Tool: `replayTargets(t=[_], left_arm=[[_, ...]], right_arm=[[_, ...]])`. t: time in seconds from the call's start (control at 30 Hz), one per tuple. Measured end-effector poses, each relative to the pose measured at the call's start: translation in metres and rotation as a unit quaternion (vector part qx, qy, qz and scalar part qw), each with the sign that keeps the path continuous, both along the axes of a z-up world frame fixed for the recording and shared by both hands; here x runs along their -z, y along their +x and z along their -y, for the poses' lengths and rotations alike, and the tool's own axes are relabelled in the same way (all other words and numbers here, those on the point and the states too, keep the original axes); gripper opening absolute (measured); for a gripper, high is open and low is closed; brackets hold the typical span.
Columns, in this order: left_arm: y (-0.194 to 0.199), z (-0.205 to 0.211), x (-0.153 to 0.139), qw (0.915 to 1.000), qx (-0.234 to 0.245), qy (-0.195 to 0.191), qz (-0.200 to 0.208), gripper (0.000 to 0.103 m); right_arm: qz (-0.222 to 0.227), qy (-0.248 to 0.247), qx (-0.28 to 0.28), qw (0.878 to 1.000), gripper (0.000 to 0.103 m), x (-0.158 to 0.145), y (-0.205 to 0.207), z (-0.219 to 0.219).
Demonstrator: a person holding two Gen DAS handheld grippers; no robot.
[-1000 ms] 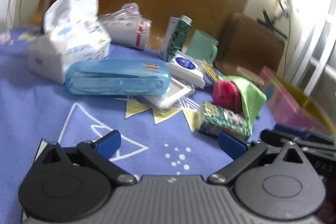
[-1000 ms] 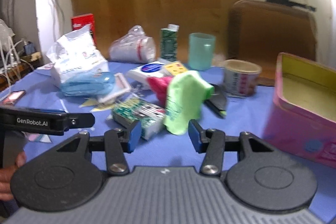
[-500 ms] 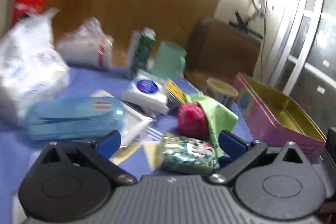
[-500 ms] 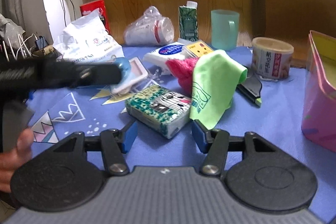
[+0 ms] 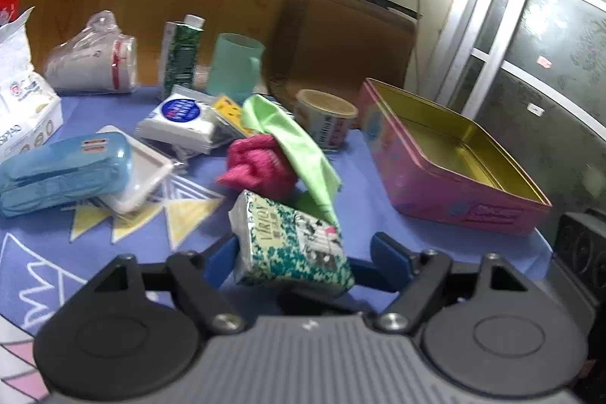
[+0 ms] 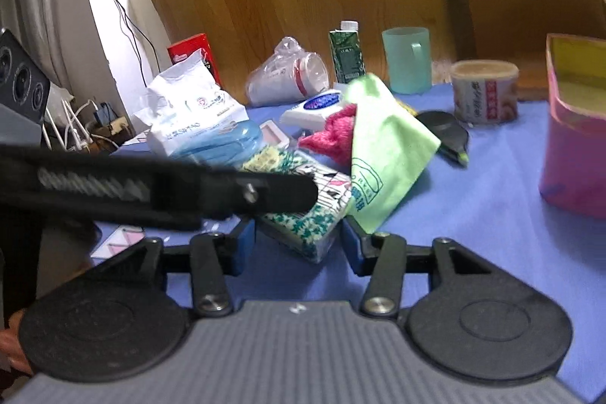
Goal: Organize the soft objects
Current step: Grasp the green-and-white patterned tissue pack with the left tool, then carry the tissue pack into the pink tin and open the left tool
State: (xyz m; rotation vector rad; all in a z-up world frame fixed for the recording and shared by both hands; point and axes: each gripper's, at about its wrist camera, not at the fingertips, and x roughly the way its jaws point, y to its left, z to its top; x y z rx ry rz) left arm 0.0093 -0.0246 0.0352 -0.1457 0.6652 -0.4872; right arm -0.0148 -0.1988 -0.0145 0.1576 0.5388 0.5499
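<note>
The left wrist view shows the left tongs closing around the green patterned tissue pack on the blue worktop, the left pad touching it and the right pad apart, with the whole gold inside of the pink tin beyond. The right wrist view shows only a corner of that tin, but adds the right tongs, closing and gripping nothing, the pack just ahead. Behind lie the pink knit and green cloth.
</note>
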Motion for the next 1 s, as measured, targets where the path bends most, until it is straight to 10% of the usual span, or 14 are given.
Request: replayTargets(t=[0.53,0.7,1.0], left_arm=[[-0.023,0.001,0.001,0.9981,-0.047,0.025,-0.030,0.093],[-0.001,-0.006,0.008,0.9964,-0.039,-0.010,-0.075,0.054],[-0.033,-0.013,0.000,0.9968,-0.050,0.038,-0.048,0.052]], right_arm=[[0.013,-0.012,-0.029,0.999,0.084,0.007,-0.029,0.014],[0.003,-0.009,-0.037,0.999,0.084,0.011,-0.026,0.010],[0.012,-0.005,-0.050,0.999,0.064,0.009,-0.027,-0.006]])
